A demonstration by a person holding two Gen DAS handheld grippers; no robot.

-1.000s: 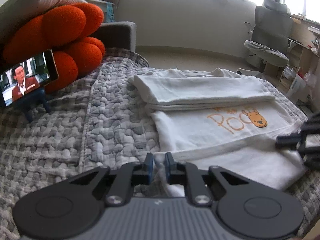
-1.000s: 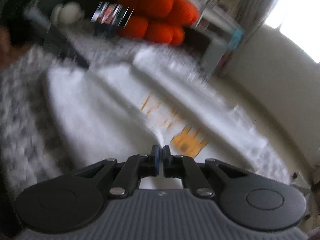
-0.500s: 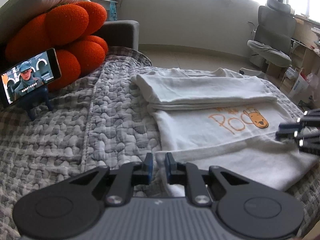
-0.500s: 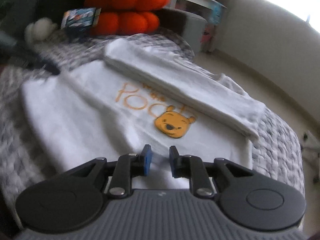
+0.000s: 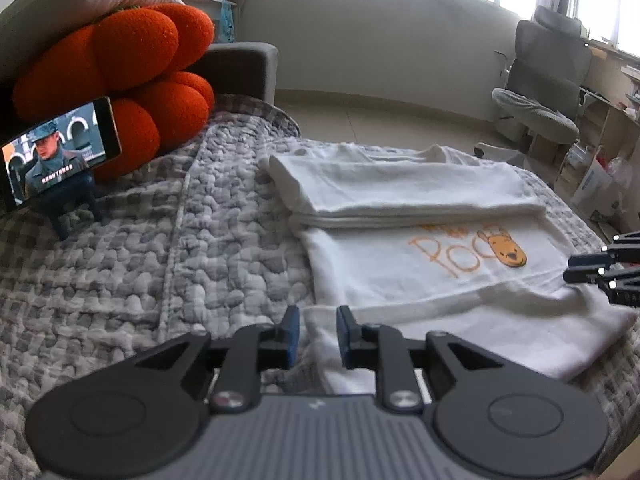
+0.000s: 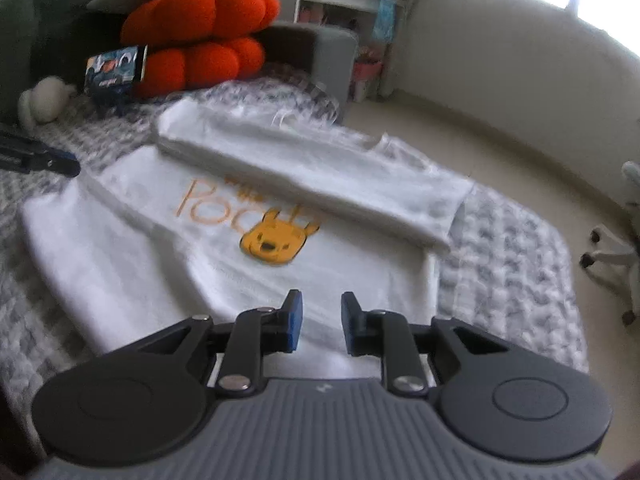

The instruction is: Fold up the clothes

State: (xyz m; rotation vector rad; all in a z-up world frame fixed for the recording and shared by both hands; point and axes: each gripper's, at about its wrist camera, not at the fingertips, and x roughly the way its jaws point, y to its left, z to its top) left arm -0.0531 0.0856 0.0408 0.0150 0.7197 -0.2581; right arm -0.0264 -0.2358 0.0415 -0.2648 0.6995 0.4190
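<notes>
A white T-shirt with an orange bear print lies on the grey quilted bed, its far side folded inward into a long strip. It also shows in the right wrist view. My left gripper is open and empty, its jaws just above the shirt's near left corner. My right gripper is open and empty, over the shirt's near edge below the bear. The right gripper's fingers show at the right edge of the left wrist view.
A phone on a stand plays video at the left, in front of an orange cushion. A grey quilt covers the bed. An office chair and boxes stand on the floor at the right.
Both grippers have opened and let go of the shirt. The near flap now lies flat. The right gripper has pulled back to the shirt's right edge.
</notes>
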